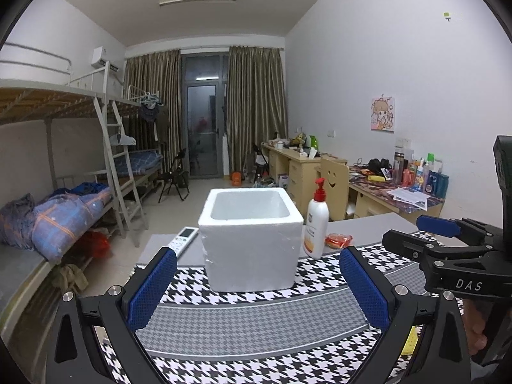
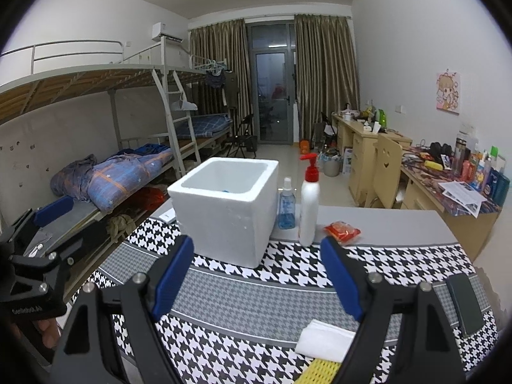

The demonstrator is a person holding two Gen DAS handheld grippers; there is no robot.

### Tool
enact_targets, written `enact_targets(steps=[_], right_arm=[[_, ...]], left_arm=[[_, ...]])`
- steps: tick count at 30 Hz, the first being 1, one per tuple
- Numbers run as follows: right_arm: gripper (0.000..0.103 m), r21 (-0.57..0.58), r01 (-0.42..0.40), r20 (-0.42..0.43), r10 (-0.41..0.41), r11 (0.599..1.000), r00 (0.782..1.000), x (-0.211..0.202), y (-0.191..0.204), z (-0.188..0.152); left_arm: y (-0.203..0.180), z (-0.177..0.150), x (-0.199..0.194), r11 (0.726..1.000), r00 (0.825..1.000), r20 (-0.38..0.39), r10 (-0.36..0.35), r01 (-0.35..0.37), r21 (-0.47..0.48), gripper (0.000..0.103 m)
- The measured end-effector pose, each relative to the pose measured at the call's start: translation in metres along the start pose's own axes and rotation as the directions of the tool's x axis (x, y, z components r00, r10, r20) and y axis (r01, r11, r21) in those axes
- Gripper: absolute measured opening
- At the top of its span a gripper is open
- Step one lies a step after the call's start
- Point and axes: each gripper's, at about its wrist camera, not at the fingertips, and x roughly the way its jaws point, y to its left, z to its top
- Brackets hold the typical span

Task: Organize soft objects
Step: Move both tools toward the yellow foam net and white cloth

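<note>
Nearest the right wrist camera, a folded white cloth (image 2: 323, 339) and a piece of yellow mesh sponge (image 2: 320, 372) lay on the black-and-white houndstooth mat (image 2: 256, 304) covering the worktop, partly hidden behind the right gripper's right finger. A dark flat phone (image 2: 464, 304) lay at the mat's right edge. The right gripper (image 2: 256, 275) stood wide apart with nothing between its blue pads; the left gripper (image 1: 256, 281) likewise gaped wide and empty. Beyond both, a white square foam box (image 1: 249, 236) sat open-topped on the mat. Just right of it stood a white pump bottle with a red top (image 1: 315, 224) and a small blue spray bottle (image 2: 286, 204), with a red-orange wrapped packet (image 2: 342, 231) lying near them. A white remote control (image 1: 182, 240) lay left of the box.
</note>
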Motion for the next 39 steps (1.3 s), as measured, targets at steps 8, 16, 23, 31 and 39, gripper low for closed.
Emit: enact_targets(steps=[8,16,23,31,39], right_arm=[[0.084,0.009,0.021,0.005,-0.021,1.000,1.000,-0.008,-0.005,-0.013],[0.085,0.015,0.054,0.011,-0.054,0.998,0.998,-0.020,-0.011,-0.027],[0.085,0.022,0.077,0.007,-0.077,0.997,0.997,-0.024,-0.019,-0.034],[0.085,0.045,0.107,-0.010,-0.106,0.993,0.994,-0.028,-0.033,-0.043],[0.085,0.067,0.141,-0.020,-0.140,0.988,0.990,-0.032,-0.048,-0.048]], left_arm=[[-0.007,-0.011,-0.001,1.000,1.000,0.002,-0.014,0.014,-0.001,0.102],[-0.019,-0.020,-0.005,1.000,1.000,0.023,-0.004,0.003,0.022,0.102],[-0.030,-0.027,-0.005,0.998,0.999,0.017,-0.046,0.046,0.043,0.102],[-0.044,-0.033,0.000,0.995,0.996,-0.011,-0.089,0.089,0.052,0.102],[-0.058,-0.039,0.006,0.992,0.992,-0.025,-0.121,0.122,0.045,0.102]])
